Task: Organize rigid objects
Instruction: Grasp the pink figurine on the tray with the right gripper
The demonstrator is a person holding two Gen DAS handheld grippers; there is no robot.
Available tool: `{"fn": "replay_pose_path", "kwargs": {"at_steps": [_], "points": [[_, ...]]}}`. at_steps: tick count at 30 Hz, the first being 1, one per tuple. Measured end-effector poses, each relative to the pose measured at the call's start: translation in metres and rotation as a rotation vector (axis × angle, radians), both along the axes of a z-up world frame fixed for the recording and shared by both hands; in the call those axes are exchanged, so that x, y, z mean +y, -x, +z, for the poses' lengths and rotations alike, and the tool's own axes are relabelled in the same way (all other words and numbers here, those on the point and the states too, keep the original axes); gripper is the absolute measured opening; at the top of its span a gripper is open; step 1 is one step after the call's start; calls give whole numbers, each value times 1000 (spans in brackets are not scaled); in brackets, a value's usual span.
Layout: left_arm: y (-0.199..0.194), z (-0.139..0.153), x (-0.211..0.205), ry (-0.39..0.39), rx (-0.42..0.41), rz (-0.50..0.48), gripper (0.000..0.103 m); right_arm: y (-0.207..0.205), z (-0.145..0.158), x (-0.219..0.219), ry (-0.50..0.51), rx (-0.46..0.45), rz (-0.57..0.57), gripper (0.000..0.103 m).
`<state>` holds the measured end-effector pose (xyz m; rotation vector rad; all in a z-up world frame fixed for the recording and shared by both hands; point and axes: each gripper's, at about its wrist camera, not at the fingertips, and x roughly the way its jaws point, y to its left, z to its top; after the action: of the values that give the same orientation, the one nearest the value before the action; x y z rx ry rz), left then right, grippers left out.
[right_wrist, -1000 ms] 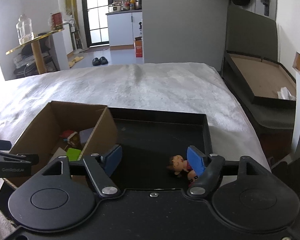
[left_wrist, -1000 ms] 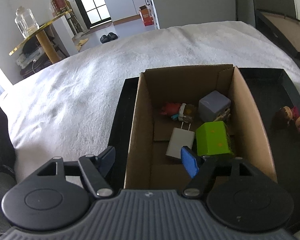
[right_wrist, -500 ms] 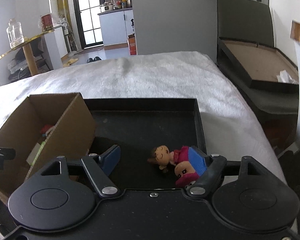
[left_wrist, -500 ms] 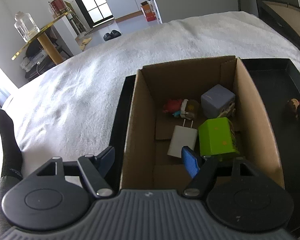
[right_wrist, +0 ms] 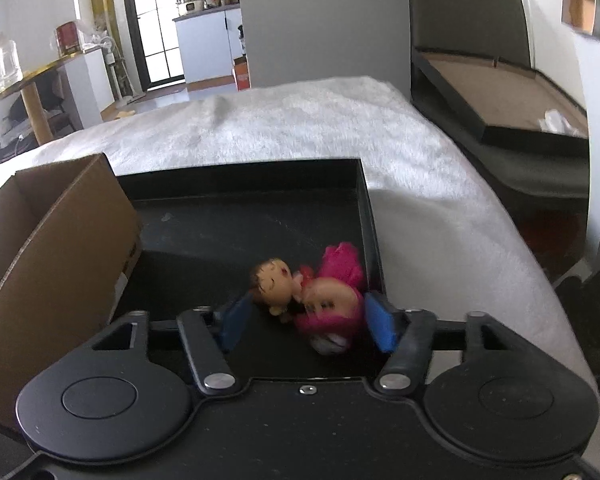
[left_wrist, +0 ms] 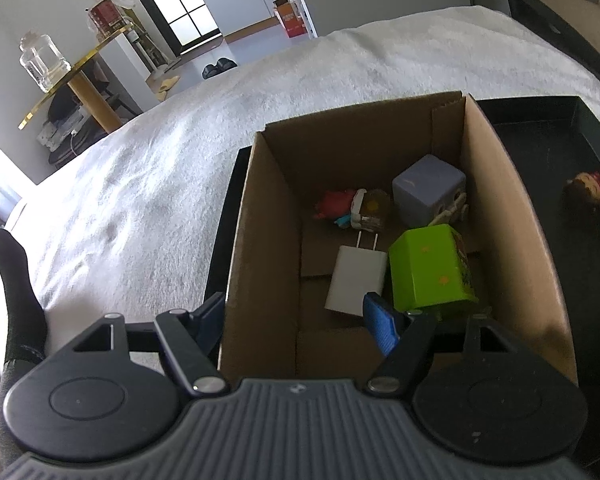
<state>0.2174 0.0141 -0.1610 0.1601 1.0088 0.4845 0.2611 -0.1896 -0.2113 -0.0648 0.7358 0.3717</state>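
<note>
My right tool (right_wrist: 305, 322) has its blue pads spread either side of the small doll figures in pink dresses (right_wrist: 314, 286), which lie in the shallow black tray (right_wrist: 364, 216) on the white bed (right_wrist: 300, 120), close against the tray's right wall near its near right corner. The pads are not yet pressing, so I count this tool as released. To do this pick well, I judge I should centre the two dolls between the pads before closing, since the right pad sits just beside the tray wall and could catch on it; a slow squeeze across the pink bodies should take both together.

My left tool (left_wrist: 296, 320) is released too and holds nothing. It straddles the near left wall of the open brown cardboard box (left_wrist: 256, 240), one pad outside and one inside just beside the white plug-in charger (left_wrist: 356, 280). The green block (left_wrist: 428, 268), grey cube (left_wrist: 428, 192) and small red figure (left_wrist: 336, 208) are in the box as well.

Compared with a second ago, my right tool has moved forward and to the right, so the dolls that lay ahead of the right pad now sit between both pads. The box contents look unchanged.
</note>
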Motion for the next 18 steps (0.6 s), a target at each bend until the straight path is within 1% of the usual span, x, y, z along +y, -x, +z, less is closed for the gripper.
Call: {"fn": "replay_pose_path", "kwargs": {"at_steps": [1,2,5,8,10,11,12,13,14,18], "points": [[0,0,0,0,1,-1,72,-3,-5,-1,0,34,0,37],[0,0,-1,-1,0,-2,72,-3,-8,-3,-7,53,-5,34],[0,1,-1,-1,0,-6,73,1,-6,-4,3,35,-4,32],[0,3,-1,-2,-5,-10,73,2,-3,-4,4,45,-18,32],[0,4,0,0,-8,-11,73,4,0,-3,12,33,-20,38],[0,4,0,-1,-10,-10,73,3,0,0,15,30,-19,49],[1,5,0,-2,-12,-10,73,3,0,2,3,29,-7,51],[1,5,0,-2,-12,-10,73,2,0,3,1,26,-9,57],[1,4,0,-1,-11,-8,73,0,1,5,3,19,-14,59],[1,5,1,-4,-9,-6,73,-7,-2,9,7,24,-22,59]]}}
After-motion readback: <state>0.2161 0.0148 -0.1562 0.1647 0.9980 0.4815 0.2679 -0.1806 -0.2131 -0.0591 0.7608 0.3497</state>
